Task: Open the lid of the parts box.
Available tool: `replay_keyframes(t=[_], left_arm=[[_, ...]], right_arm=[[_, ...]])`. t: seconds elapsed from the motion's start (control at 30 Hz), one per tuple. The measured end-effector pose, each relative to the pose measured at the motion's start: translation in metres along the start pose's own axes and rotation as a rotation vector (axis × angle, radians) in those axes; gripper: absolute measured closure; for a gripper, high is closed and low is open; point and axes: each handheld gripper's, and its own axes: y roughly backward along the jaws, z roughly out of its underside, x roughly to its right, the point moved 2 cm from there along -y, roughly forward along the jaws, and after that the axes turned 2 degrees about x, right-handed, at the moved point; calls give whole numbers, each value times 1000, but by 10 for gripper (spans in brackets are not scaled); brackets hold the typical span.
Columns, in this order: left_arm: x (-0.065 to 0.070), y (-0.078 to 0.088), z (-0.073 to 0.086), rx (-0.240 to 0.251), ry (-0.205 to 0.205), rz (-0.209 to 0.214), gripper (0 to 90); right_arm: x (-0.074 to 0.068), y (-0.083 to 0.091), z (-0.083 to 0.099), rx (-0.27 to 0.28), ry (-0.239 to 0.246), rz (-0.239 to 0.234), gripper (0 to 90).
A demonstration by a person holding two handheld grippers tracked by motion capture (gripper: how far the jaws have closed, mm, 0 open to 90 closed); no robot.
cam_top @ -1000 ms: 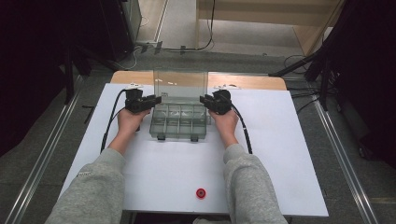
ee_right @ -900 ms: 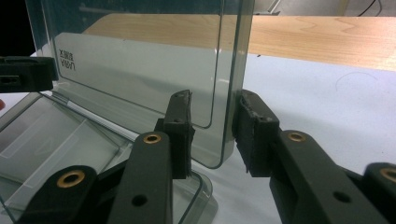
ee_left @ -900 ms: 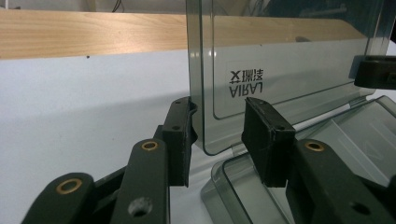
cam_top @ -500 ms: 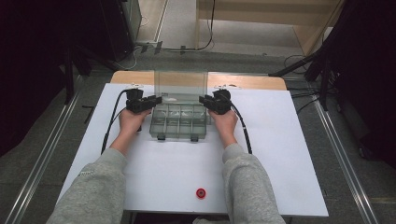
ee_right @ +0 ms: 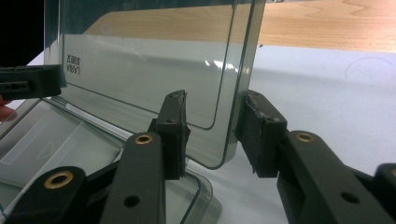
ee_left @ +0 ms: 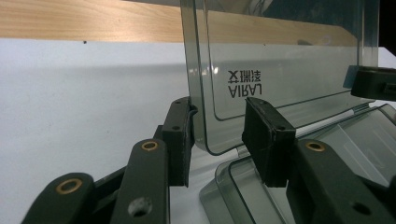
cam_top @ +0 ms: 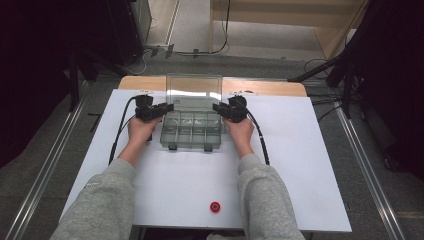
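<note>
Clear plastic lid (cam_top: pixel 194 91) stood upright, as in the earlier frame, over its compartment box (cam_top: pixel 190 130) mid-desk (cam_top: pixel 300 150). Right gripper (ee_right: pixel 212 128) jaws had just been opening, lid edge loose between. Left gripper (ee_left: pixel 217 135) jaws straddled the other edge (gap visible). Red cap (cam_top: pixel 215 206) lay near. Grey floor.

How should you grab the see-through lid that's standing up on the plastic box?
Probably by the clear upright lid's two side edges, one gripper from each side. It is thin and flat, so it slips between the jaws of the left gripper and right gripper, as here.
</note>
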Motion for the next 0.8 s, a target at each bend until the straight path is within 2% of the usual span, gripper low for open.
replay_keyframes(t=[0.13,0.2,0.8], left_arm=[[-2,-1,0,-3,40,13,619],[-2,-1,0,-3,40,12,619],[-4,-4,2,4,65,17,616]], right_arm=[[0,-1,1,-11,2,4,629],[1,-1,1,-16,-14,1,629],[3,-4,4,-25,-62,-16,607]])
